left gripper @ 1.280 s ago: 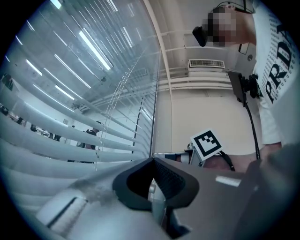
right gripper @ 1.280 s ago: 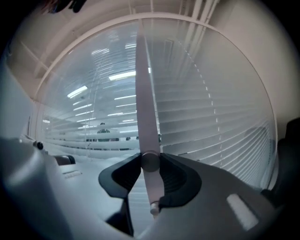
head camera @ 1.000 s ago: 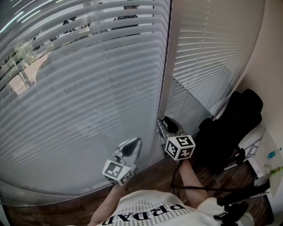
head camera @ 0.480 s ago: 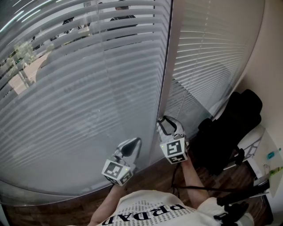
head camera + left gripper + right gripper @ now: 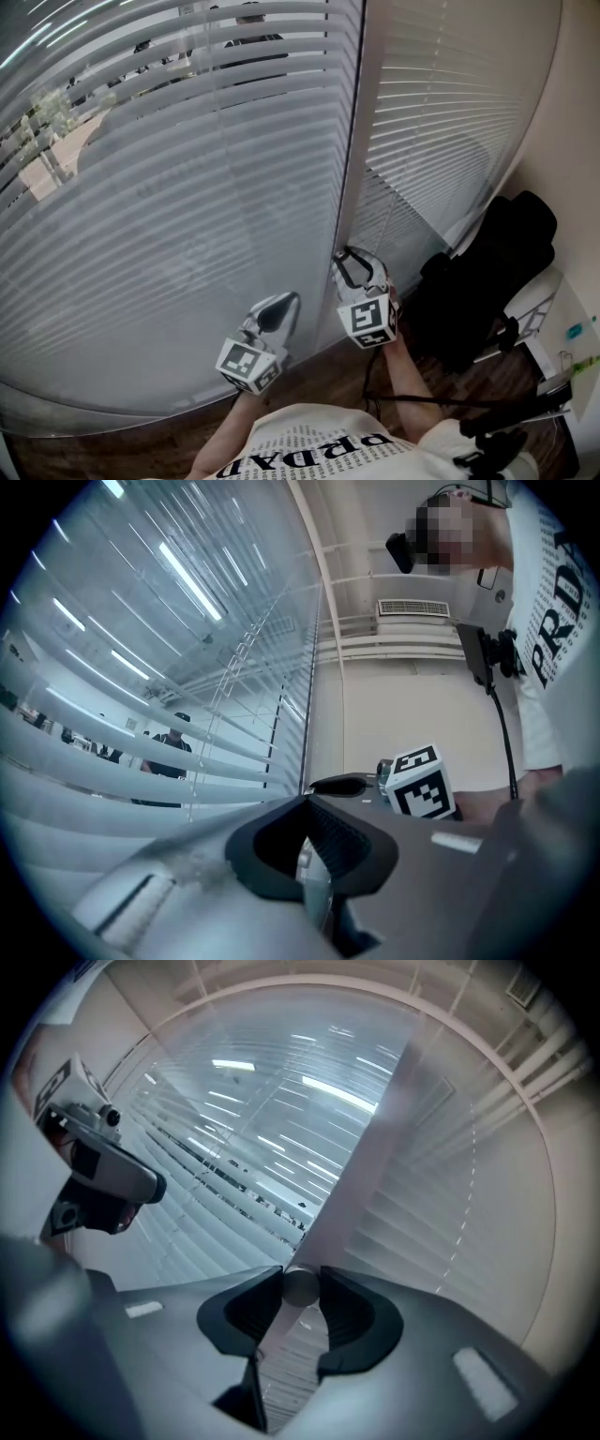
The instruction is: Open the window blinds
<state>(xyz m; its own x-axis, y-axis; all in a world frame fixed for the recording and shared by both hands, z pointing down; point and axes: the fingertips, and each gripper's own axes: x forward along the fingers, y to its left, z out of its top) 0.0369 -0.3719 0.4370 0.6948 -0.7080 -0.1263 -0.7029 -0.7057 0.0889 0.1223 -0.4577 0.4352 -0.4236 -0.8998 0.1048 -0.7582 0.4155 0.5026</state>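
Right gripper (image 5: 361, 269) clamped on the tilt wand (image 5: 300, 1290), mullion (image 5: 354, 141) just behind. It should twist about the wand's axis without pulling until the blinds (image 5: 187, 206) ahead go flat. Left gripper (image 5: 274, 311) sits just left, jaws together, empty. Black bag (image 5: 487, 281) to the right, clear.

Dark wood floor (image 5: 141, 448) — a black bag (image 5: 487, 281) rests on it.
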